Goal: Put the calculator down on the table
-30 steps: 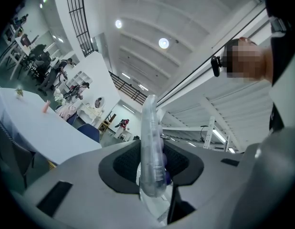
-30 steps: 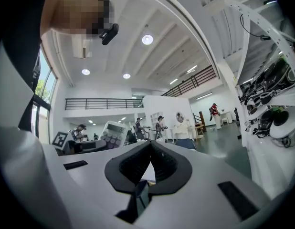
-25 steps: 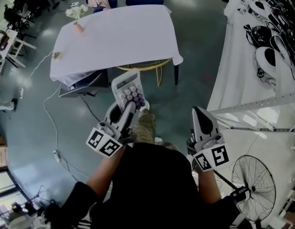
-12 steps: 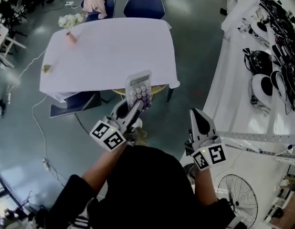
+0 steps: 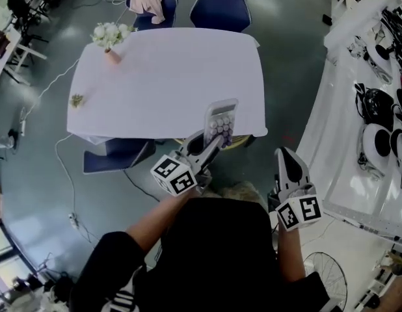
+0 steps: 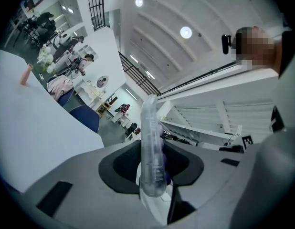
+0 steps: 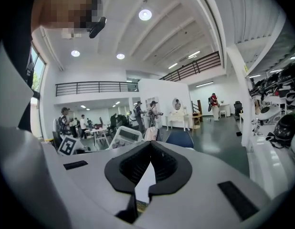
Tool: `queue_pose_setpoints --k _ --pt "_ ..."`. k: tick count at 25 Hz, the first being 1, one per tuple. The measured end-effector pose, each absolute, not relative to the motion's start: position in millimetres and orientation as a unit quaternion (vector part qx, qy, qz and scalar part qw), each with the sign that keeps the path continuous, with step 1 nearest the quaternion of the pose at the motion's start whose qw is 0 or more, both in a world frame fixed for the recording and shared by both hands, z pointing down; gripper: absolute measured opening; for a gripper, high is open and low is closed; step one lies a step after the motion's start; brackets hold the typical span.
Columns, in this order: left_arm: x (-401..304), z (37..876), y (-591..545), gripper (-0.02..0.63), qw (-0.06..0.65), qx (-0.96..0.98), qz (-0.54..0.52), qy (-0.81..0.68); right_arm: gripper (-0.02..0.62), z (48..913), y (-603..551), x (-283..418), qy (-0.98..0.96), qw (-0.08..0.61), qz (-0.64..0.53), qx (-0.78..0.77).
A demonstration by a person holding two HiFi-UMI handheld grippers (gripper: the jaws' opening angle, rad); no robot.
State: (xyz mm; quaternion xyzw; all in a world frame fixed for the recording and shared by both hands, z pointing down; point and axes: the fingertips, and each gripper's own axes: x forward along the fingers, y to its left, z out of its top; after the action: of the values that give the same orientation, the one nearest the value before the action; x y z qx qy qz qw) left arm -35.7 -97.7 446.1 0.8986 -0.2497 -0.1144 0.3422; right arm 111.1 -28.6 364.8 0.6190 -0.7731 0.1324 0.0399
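Observation:
A white calculator point(image 5: 222, 118) with purple keys is held upright in my left gripper point(image 5: 214, 142), which is shut on its lower end. In the head view it hangs over the near edge of the white-clothed table point(image 5: 168, 70). In the left gripper view the calculator point(image 6: 151, 142) shows edge-on between the jaws of my left gripper point(image 6: 154, 187), with the tablecloth point(image 6: 33, 128) at the left. My right gripper point(image 5: 289, 160) is shut and holds nothing, off the table's near right corner. In the right gripper view its jaws point(image 7: 148, 165) meet, and the calculator point(image 7: 126, 137) shows beyond them to the left.
A vase of flowers point(image 5: 110, 39) and a small sprig point(image 5: 76, 100) sit on the table's left side. Two blue chairs point(image 5: 220, 10) stand at the far side, another chair point(image 5: 120, 156) and a yellow stool point(image 5: 235, 142) at the near edge. A white bench with helmets point(image 5: 376, 142) runs along the right.
The person has walked up to the table. Both grippers have come forward with them, and the calculator has gone from over the floor to over the table's near edge.

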Motion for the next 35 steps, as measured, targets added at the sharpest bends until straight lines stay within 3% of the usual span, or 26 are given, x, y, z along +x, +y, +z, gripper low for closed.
queue_pose_setpoints --k 12,19,25,35 --pt "17 580 -194 0.123 0.431 0.844 -0.067 -0.313 -0.003 421 -140 165 -0.806 0.073 0.151 0.568" --pt "66 672 -233 0.123 0.469 0.82 0.024 -0.326 -0.003 463 -204 214 -0.829 0.084 0.193 0.519" --pt "95 740 -247 0.124 0.551 0.752 0.045 -0.359 -0.003 506 -222 233 -0.839 0.101 0.237 0.48" --pt "132 803 -260 0.126 0.614 0.689 0.039 -0.383 -0.003 538 -231 256 -0.837 0.105 0.286 0.454"
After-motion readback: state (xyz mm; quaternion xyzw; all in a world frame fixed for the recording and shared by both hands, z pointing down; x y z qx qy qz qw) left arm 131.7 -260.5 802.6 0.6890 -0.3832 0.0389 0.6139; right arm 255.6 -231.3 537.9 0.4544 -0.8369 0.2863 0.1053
